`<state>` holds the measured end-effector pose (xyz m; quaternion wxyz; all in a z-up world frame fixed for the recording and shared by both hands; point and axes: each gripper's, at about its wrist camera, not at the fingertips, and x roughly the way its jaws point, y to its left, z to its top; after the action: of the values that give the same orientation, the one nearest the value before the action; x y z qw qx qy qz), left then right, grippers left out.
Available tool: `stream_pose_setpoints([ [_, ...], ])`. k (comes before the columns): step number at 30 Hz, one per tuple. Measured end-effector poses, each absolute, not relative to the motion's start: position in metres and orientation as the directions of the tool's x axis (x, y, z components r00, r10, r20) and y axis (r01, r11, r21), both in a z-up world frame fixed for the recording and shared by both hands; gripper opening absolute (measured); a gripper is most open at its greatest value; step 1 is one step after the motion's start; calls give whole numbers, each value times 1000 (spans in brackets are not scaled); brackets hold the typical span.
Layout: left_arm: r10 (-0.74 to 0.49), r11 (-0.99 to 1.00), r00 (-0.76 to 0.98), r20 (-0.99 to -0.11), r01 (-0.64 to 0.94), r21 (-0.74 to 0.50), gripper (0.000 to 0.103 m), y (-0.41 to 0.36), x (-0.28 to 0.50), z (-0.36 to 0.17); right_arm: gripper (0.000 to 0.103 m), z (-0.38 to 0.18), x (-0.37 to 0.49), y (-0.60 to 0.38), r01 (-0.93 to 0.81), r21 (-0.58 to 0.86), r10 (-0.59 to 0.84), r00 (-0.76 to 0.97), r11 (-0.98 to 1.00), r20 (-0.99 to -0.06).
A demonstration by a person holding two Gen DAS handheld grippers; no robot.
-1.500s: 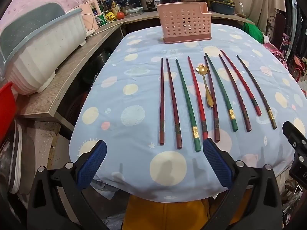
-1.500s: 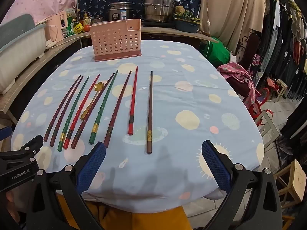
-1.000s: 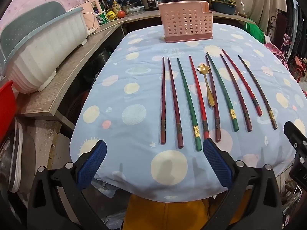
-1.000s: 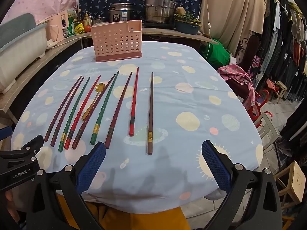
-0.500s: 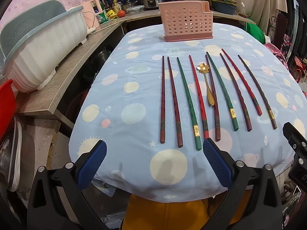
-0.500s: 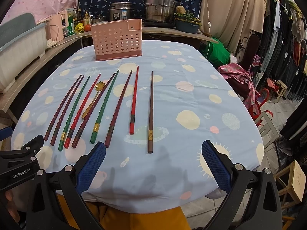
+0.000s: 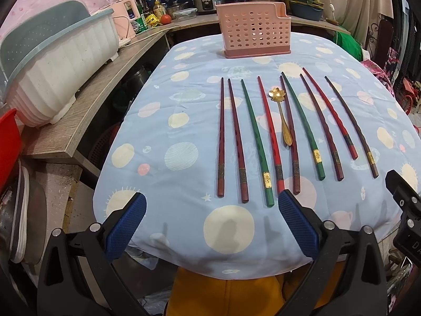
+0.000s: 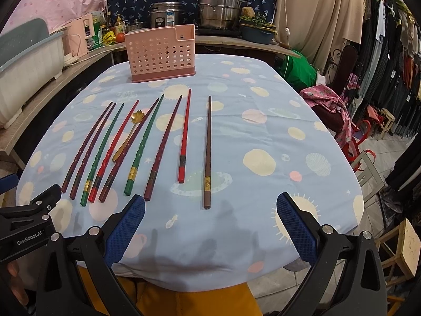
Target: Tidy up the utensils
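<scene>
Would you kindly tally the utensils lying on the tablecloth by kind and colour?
Dark maroon chopsticks: 4
Green chopsticks: 2
Red chopsticks: 2
Brown chopstick: 1
Gold flower-shaped spoon: 1
Total: 10 utensils, none yet in the pink utensil basket.

Both wrist views low, forward — shared table

both hand-held grippers, left and right, gape empty.

Tablecloth: matt woven cloth, printed. Chopsticks: glossy lacquered finish, gilt bands near the lower ends. Spoon: polished gold-toned metal. Holder, upper centre: matt perforated pink plastic. Gripper pads: blue, finely textured
</scene>
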<state>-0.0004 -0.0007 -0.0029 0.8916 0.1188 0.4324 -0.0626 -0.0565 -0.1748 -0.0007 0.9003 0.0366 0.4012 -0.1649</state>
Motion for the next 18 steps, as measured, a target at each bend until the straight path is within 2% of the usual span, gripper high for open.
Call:
stream_pose_setpoints([
  [18,-16,964,620,-785,218,152,96,-7,1,1,96,1,-56,-179,328,-56,-262,630,943,-731],
])
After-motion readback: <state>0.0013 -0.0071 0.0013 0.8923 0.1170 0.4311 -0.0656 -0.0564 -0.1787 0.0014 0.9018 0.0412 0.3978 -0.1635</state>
